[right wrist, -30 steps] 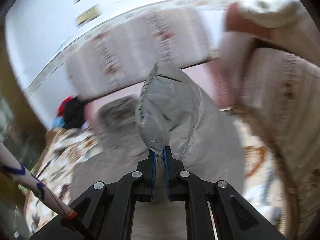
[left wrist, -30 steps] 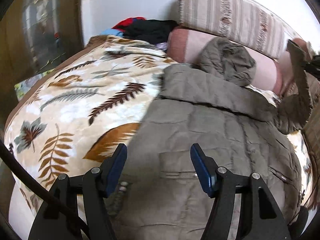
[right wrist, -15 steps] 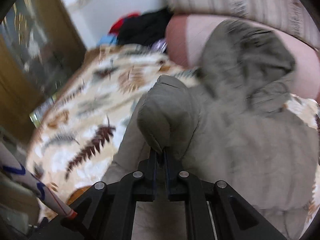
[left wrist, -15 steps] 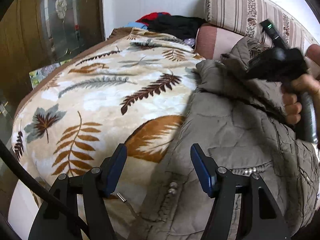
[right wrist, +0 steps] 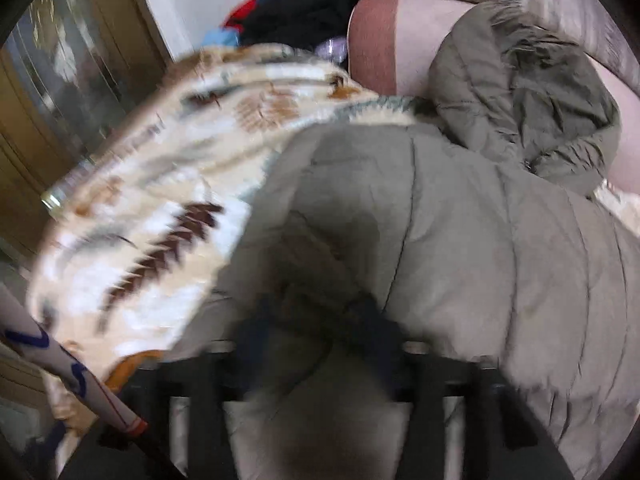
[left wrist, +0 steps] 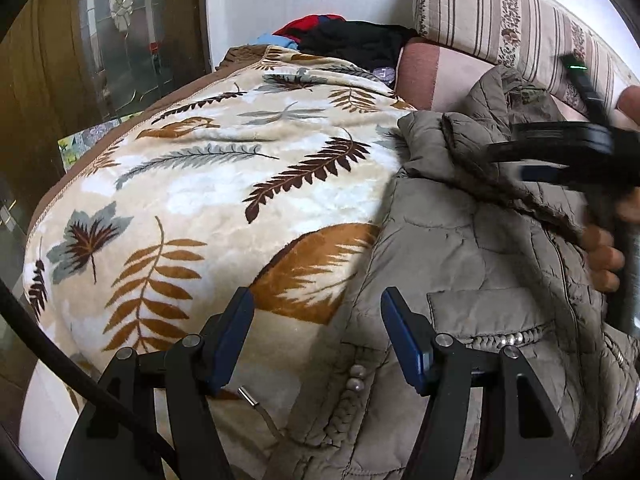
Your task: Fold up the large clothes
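An olive quilted coat (left wrist: 480,264) is spread on a bed covered by a cream blanket (left wrist: 208,200) printed with brown and grey leaves. In the left wrist view, the left gripper (left wrist: 318,336) is seen with its blue-padded fingers spread wide, nothing between them; one finger lies over the blanket, the other over the coat's front edge, where a row of pearl beads (left wrist: 356,376) trims the fabric. Only this view shows the right gripper (left wrist: 532,160) from outside, blurred, held in a hand (left wrist: 604,260) over the coat's upper part; its fingers appear parted. In the right wrist view, that gripper's own fingers are smeared by motion and cannot be judged; the coat's hood (right wrist: 532,92) is shown clearly, resting against a pink bolster (right wrist: 384,36) beneath a striped cushion (left wrist: 512,20). A heap of dark and red clothes (left wrist: 344,38) lies at the bed's far end.
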### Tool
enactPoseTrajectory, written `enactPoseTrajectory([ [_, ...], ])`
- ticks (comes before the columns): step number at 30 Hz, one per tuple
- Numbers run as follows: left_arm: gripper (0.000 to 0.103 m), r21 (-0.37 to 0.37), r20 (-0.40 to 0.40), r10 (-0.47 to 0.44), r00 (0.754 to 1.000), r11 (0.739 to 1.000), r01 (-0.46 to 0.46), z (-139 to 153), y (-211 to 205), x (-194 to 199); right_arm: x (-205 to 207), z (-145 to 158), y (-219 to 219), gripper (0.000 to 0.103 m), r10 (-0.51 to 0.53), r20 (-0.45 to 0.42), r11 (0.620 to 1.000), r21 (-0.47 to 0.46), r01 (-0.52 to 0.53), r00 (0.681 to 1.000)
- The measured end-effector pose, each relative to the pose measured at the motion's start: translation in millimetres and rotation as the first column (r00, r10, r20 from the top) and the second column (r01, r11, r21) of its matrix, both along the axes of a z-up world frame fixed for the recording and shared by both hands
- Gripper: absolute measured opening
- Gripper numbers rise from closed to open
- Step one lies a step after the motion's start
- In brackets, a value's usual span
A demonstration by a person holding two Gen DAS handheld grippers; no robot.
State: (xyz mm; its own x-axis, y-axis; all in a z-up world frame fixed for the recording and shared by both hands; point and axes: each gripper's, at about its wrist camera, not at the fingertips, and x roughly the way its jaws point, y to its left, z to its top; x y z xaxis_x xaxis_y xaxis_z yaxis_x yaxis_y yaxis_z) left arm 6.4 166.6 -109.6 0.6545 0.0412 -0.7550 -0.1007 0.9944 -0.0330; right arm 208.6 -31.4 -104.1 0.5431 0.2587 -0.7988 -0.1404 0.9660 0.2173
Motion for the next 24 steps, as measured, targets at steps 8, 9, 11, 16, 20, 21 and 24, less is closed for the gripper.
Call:
enactPoseTrajectory([
  [8,0.072,-0.032,-0.095,-0.118,0.988,0.993,0.116,-11,-8,21,-123,25,-155,0.076,-0.185,-0.01,0.983,0.001,0.185,0.983],
  [9,0.072,-0.042,-0.111,-0.138,0.984,0.99,0.134,-14,-11,25,-149,23,-189,0.076,-0.243,-0.014,0.969,-0.05,0.242,0.97],
  [11,0.072,-0.092,-0.133,-0.196,0.972,0.979,0.184,-22,-19,33,-181,18,-229,0.076,-0.318,-0.026,0.944,-0.102,0.314,0.948],
  [16,0.072,-0.189,-0.193,-0.284,0.939,0.95,0.248,-46,-43,46,-262,-11,-314,0.077,-0.497,-0.117,0.868,-0.073,0.492,0.86],
  [20,0.067,-0.155,-0.207,-0.296,0.933,0.951,0.267,-48,-63,37,-281,-46,-318,0.037,-0.466,-0.199,0.88,-0.002,0.475,0.862],
  [21,0.063,-0.155,-0.207,-0.299,0.932,0.95,0.27,-46,-67,33,-280,-52,-318,0.026,-0.445,-0.221,0.885,0.042,0.464,0.868],
  [24,0.059,-0.116,-0.206,-0.298,0.932,0.953,0.279,-39,-79,25,-277,-57,-323,0.021,-0.465,-0.21,0.873,0.051,0.485,0.86],
])
